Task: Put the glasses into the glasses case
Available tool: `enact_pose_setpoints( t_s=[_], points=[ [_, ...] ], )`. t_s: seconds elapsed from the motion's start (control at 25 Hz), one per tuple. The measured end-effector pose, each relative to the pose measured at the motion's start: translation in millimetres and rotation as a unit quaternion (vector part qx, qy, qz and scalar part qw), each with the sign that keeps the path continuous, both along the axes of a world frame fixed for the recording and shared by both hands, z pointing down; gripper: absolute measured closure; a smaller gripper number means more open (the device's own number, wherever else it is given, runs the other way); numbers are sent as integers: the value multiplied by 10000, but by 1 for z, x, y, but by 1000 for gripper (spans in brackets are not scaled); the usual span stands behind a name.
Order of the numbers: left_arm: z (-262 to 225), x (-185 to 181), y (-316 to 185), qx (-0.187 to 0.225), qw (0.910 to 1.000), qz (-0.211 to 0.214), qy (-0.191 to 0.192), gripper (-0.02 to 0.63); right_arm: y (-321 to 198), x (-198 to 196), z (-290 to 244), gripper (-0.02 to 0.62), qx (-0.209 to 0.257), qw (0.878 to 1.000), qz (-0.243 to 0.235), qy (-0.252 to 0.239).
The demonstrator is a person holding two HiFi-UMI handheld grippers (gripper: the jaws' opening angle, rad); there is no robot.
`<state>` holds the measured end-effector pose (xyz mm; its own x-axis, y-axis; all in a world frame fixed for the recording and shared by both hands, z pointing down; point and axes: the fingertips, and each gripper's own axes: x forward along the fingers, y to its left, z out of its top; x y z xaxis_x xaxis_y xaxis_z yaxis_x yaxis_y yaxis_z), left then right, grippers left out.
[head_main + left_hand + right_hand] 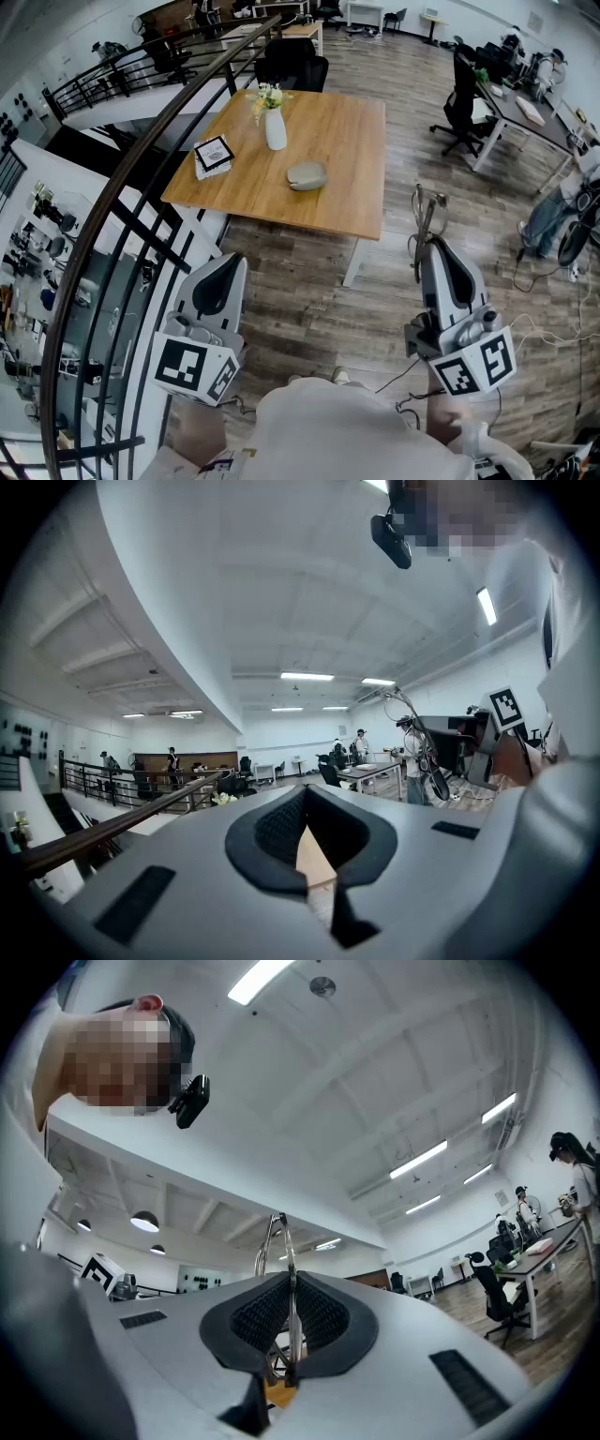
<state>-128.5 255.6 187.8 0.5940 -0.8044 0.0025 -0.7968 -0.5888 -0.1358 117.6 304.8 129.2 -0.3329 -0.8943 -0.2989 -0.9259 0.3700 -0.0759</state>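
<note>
Glasses (pixel 424 214) are clamped in the right gripper's (pixel 427 246) narrow jaws, well away from the table (pixel 356 131). Case (pixel 307 174) lies there, seemingly closed; carrying, opening and stowing remain. Left gripper's (pixel 231 262) jaws meet, empty

The glasses (pixel 424 217), thin-rimmed with slender metal arms, are pinched upright in the right tongs (pixel 289 1321), their frame poking out past the tips. The glasses case (pixel 307 175), a grey rounded shell that looks closed, lies flat near the middle of the wooden surface (pixel 352 141), well apart from them.
</note>
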Motion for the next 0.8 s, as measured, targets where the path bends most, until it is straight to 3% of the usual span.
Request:
enact_pose_setpoints(
  t_s=[0.12,0.28,0.8],
  points=[
    [0,8,-2,-45,10000,14,-25,589,-3,10,-1,551,-23,10000,17,-88],
    [-4,19,0,-86,9999,44,75,590,-6,14,3,551,-124,9998,-80,153],
    [8,51,-7,-162,9993,-326,-122,589,-22,47,18,550,-239,9981,-394,405]
  ],
)
